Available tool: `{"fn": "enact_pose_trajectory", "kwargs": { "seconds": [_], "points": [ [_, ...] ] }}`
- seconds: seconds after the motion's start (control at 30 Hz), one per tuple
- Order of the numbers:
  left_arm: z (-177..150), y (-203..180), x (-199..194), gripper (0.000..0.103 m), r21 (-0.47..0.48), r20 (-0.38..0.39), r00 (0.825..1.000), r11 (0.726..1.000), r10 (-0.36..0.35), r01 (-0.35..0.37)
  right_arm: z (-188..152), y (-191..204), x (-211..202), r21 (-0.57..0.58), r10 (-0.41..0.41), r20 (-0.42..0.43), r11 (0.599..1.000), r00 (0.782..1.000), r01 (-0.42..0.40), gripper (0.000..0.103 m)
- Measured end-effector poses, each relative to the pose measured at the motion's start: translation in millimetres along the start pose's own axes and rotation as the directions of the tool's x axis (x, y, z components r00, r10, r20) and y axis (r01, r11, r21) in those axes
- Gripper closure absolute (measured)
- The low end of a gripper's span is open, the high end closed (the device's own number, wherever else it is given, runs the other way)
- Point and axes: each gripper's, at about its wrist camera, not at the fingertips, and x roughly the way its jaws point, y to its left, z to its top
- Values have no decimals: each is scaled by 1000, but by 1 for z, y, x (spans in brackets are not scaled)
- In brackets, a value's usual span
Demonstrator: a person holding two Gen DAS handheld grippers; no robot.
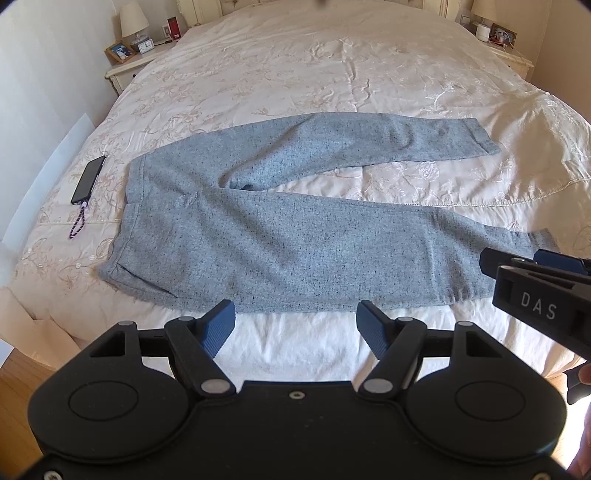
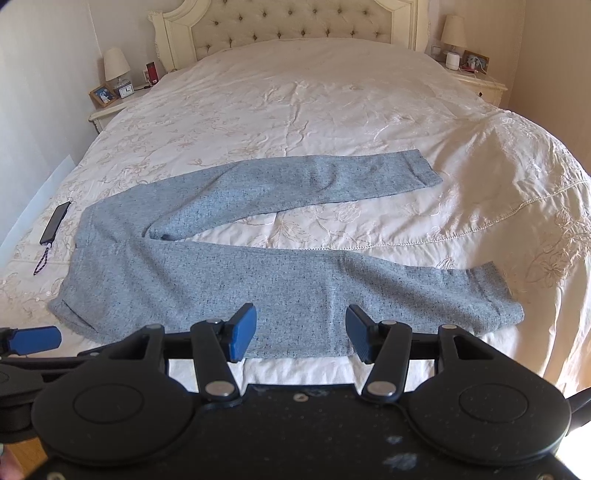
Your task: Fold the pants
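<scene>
Grey pants (image 1: 295, 221) spread flat across the bed (image 1: 314, 74), legs splayed apart, phone (image 1: 88, 179) just beside the waistband; left gripper (image 1: 295, 328) and right gripper (image 2: 301, 334) both spread wide, hovering near the pants' closest edge.

Cream bedspread (image 2: 332, 110) with pale floral embroidery, rumpled toward the right. Black phone (image 1: 88, 180) lying near the left edge, a purple braided strap (image 1: 78, 224) trailing from its near end. Tufted headboard (image 2: 295, 26) at the far end. Left nightstand (image 2: 110, 107) holding a lamp (image 2: 116, 66), a small clock (image 2: 126, 90) and a framed photo (image 2: 101, 95) (a red item behind, unclear). Right nightstand (image 2: 480, 83) with a second lamp (image 2: 453, 33).
</scene>
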Motion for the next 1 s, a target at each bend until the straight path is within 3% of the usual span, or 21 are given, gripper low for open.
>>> {"fn": "enact_pose_trajectory", "kwargs": {
  "seconds": [0.37, 0.63, 0.77, 1.0],
  "points": [
    [0, 3, -1, 30, -8, -2, 1000, 1000, 15, -15, 0, 4, 1, -15, 12, 11, 1000, 1000, -12, 46],
    [7, 17, 16, 30, -18, -46, 999, 1000, 22, -23, 2, 13, 15, -10, 25, -31, 1000, 999, -26, 46],
    [19, 18, 30, 30, 24, -39, 999, 1000, -15, 16, 5, 20, 27, 7, 39, -47, 999, 998, -39, 46],
    [48, 8, 56, 29, 101, -36, 994, 989, -105, 108, 17, 13, 55, 46, -27, -61, 998, 998, 30, 47]
  ]
}}
